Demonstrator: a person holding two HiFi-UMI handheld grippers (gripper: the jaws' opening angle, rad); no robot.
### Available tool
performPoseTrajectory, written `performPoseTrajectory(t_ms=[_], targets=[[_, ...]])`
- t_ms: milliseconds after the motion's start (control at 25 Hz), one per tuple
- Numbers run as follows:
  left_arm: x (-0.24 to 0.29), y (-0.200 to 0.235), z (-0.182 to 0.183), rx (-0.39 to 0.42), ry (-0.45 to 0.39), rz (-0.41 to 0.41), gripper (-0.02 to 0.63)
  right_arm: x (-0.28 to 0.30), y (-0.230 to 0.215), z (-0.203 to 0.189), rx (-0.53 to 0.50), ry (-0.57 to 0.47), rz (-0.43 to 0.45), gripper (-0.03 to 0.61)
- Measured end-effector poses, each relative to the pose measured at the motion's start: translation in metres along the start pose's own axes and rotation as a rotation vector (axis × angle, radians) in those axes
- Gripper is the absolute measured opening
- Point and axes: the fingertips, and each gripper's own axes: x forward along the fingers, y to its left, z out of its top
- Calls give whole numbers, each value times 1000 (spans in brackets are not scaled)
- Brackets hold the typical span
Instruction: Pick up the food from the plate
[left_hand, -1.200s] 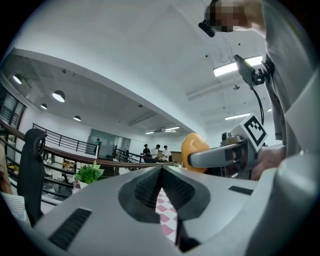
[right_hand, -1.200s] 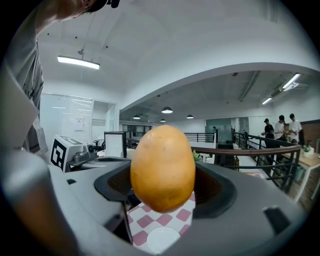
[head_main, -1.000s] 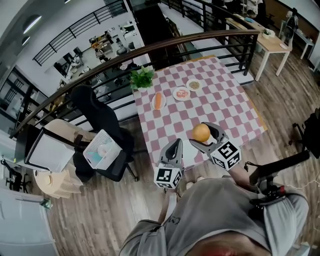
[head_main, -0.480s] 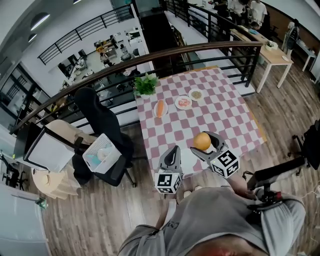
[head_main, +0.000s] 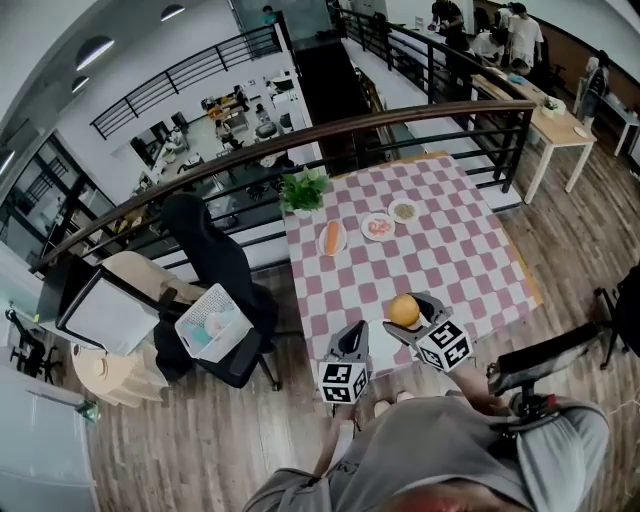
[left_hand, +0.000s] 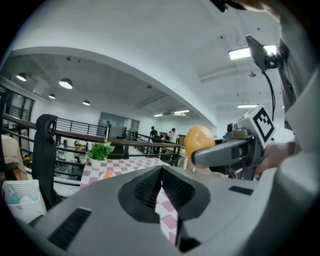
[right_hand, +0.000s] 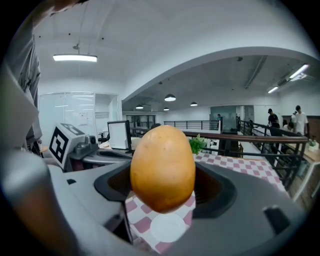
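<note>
My right gripper (head_main: 409, 313) is shut on a round orange-brown piece of food (head_main: 404, 310), held in the air above the near edge of the pink-checked table (head_main: 450, 250). In the right gripper view the food (right_hand: 162, 165) fills the space between the jaws, and a white plate (right_hand: 167, 227) lies bare on the cloth beneath it. My left gripper (head_main: 352, 338) hangs to the left of it, jaws shut with nothing between them (left_hand: 161, 172). From the left gripper view, the food (left_hand: 199, 140) shows in the right gripper (left_hand: 225, 152).
At the table's far side lie a plate with a long orange food (head_main: 331, 238), a plate with pinkish food (head_main: 378, 226) and a small dish (head_main: 404, 210), next to a green plant (head_main: 305, 188). A black chair (head_main: 215, 262) and a white basket (head_main: 212, 322) stand left; a railing (head_main: 420, 110) runs behind.
The head camera has drawn back, so the table and both grippers look smaller. The right gripper still holds the food; the left one stays shut beside it.
</note>
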Motion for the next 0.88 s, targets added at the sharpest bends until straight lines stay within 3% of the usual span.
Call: performPoseTrajectory(t_ms=[160,280,400,640,880], targets=[[3,1,-25,-29,108,-8,11,36,-14,-69,-9,157,9,347],[0,4,-32,-46,141,4,11,61,-31,-131,16,293,8,347],[-6,9,-38,-50,162,32,11,72,-39,-164,72,359,16,347],[-14,26,-30,-69,132,102,11,79,-40,-147,105,295,33,347],[-7,25,-14,-48,85,99,11,84,-45,-113,58,227,28,347]])
